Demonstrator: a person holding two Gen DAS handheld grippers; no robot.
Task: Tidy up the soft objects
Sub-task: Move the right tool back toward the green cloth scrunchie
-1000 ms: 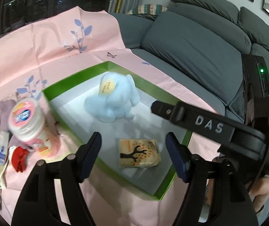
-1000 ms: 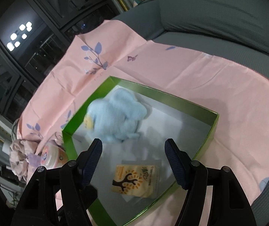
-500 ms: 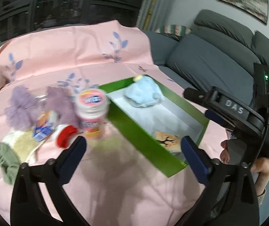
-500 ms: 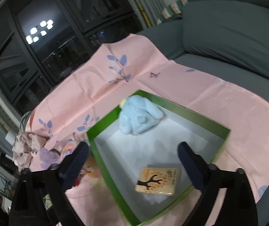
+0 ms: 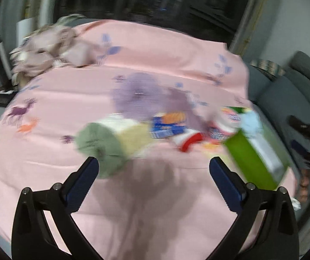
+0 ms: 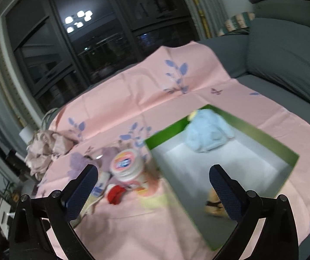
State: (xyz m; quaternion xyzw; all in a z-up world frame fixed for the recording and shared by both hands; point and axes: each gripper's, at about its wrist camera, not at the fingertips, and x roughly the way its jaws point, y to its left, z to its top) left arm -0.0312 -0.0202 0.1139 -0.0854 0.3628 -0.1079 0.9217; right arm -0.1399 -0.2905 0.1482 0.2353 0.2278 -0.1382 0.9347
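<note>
Counts, with motion blur in both views:
- 1 green box [image 6: 270,143], at 3 o'clock.
- Inside it: 1 blue plush toy [image 6: 207,132], 1 tan packet [image 6: 214,203].
- 1 pink-lidded jar [image 6: 125,166].
- 2 purple fuzzy items [image 5: 137,93], at 12 o'clock.
- 1 green fuzzy item [image 5: 98,145].
- 1 blue-orange packet [image 5: 169,124].
- 1 red piece [image 5: 190,143].
- 1 crumpled cloth [image 5: 46,49], at 10 o'clock.
- 1 pink sheet [image 5: 155,52].

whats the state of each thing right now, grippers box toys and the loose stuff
left gripper: open, empty
right gripper: open, empty
green box: open, no lid
blue plush: inside box, far end
printed packet: inside box, near end
white jar: outside box, on cloth
green roll: outside box, on cloth
</note>
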